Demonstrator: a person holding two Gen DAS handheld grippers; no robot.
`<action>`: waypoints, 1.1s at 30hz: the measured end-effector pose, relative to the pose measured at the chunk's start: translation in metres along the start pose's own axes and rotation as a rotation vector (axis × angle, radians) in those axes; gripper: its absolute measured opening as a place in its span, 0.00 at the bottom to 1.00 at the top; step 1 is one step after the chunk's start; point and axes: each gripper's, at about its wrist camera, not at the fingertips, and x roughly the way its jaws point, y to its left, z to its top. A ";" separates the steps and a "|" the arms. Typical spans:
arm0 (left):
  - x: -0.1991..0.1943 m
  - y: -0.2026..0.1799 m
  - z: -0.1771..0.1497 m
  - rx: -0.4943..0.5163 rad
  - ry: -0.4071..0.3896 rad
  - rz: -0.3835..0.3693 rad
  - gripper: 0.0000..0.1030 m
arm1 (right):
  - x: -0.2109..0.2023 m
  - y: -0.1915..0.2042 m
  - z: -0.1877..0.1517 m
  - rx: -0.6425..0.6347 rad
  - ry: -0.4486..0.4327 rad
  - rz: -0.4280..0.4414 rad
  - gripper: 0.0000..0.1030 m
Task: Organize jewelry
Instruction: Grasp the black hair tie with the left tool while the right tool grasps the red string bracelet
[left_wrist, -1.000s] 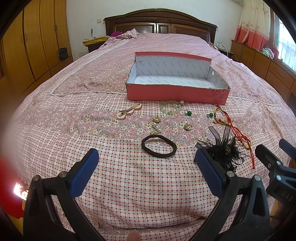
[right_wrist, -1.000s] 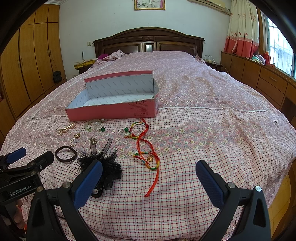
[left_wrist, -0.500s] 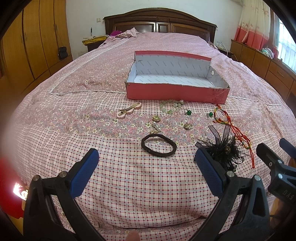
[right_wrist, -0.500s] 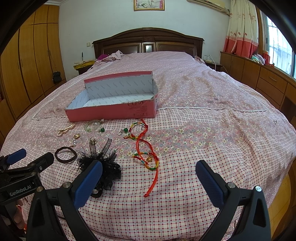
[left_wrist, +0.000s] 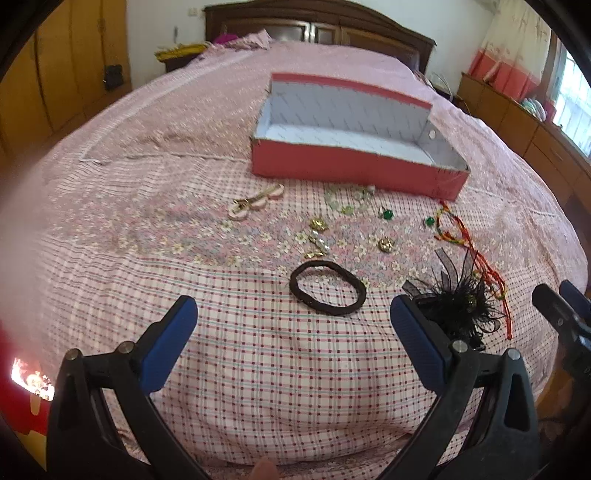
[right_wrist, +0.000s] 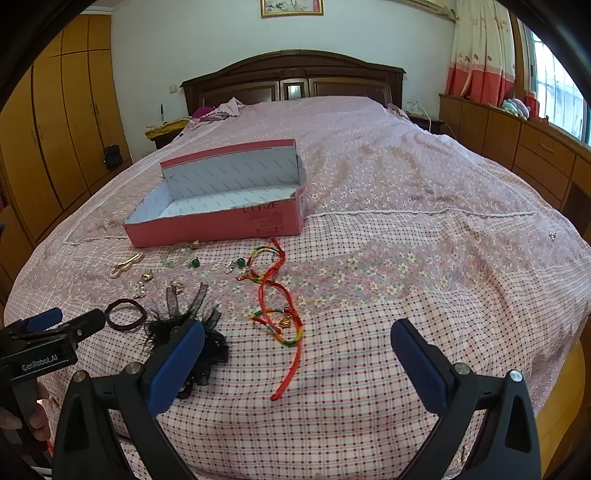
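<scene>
An open pink box (left_wrist: 354, 170) (right_wrist: 221, 225) with a white inside lies on the bed. In front of it lie a brown hair tie (left_wrist: 327, 287) (right_wrist: 125, 314), a black feather clip (left_wrist: 458, 302) (right_wrist: 207, 332), red cord bracelets (left_wrist: 469, 240) (right_wrist: 277, 295), a gold hair clip (left_wrist: 256, 201) (right_wrist: 125, 263), a pale bead bracelet (left_wrist: 347, 201), green beads (left_wrist: 386, 213) and small gold earrings (left_wrist: 318, 225). My left gripper (left_wrist: 293, 343) is open and empty, just short of the hair tie. My right gripper (right_wrist: 297, 363) is open and empty, near the cords' lower end.
The pink checked bedspread (right_wrist: 406, 295) covers the whole bed. A dark wooden headboard (right_wrist: 295, 77) stands at the far end. Wooden wardrobes (right_wrist: 55, 129) line the left wall and low cabinets (right_wrist: 517, 147) the right. The left gripper's tool (right_wrist: 48, 343) shows at the right view's left edge.
Both grippers have edged slightly forward and the left view has tilted a little. The jewelry and the box have not moved.
</scene>
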 end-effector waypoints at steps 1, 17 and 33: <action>0.004 0.000 0.001 0.003 0.011 -0.011 0.94 | 0.001 -0.001 0.000 0.003 0.002 0.000 1.00; 0.049 0.000 0.005 0.049 0.096 0.007 0.57 | 0.023 -0.022 0.002 0.035 0.050 0.002 1.00; 0.064 -0.021 0.003 0.114 0.087 0.013 0.01 | 0.041 -0.026 -0.001 0.056 0.109 0.038 0.83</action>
